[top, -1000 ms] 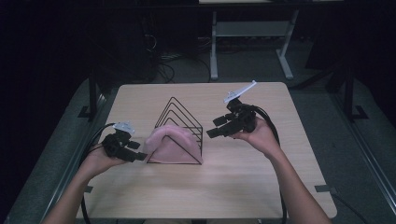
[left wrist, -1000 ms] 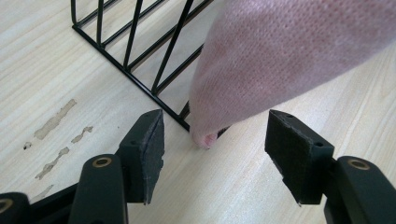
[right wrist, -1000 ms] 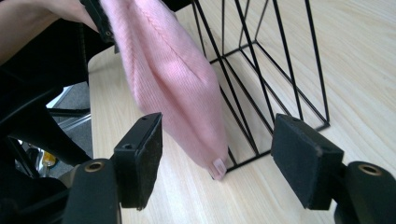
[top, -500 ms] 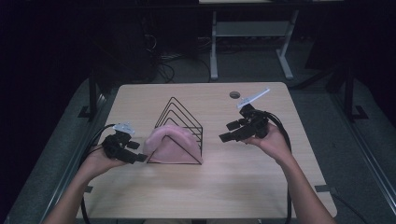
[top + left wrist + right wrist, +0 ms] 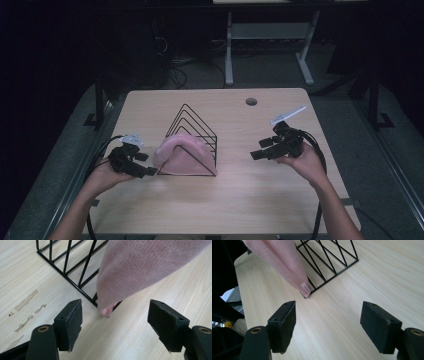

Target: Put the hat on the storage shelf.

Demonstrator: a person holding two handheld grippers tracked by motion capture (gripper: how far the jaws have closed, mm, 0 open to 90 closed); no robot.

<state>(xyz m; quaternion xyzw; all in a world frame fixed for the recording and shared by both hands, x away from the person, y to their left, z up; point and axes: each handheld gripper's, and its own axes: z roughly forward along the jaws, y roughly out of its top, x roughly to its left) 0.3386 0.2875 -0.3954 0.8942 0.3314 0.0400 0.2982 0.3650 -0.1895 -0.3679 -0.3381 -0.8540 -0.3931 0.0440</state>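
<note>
High view: the table (image 5: 240,200) holds a black wire rack (image 5: 192,137) with a pink cloth (image 5: 180,157) draped over it. Left gripper (image 5: 145,167) sits at nine o'clock, just beside it — right gripper (image 5: 257,152) at three o'clock, well apart. Both jaws have just been opening — nothing between them.

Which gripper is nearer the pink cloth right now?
Left. The left gripper sits right beside the pink cloth draped on the wire rack, jaws open, not touching. The right gripper is open too, well off to the other side.
</note>
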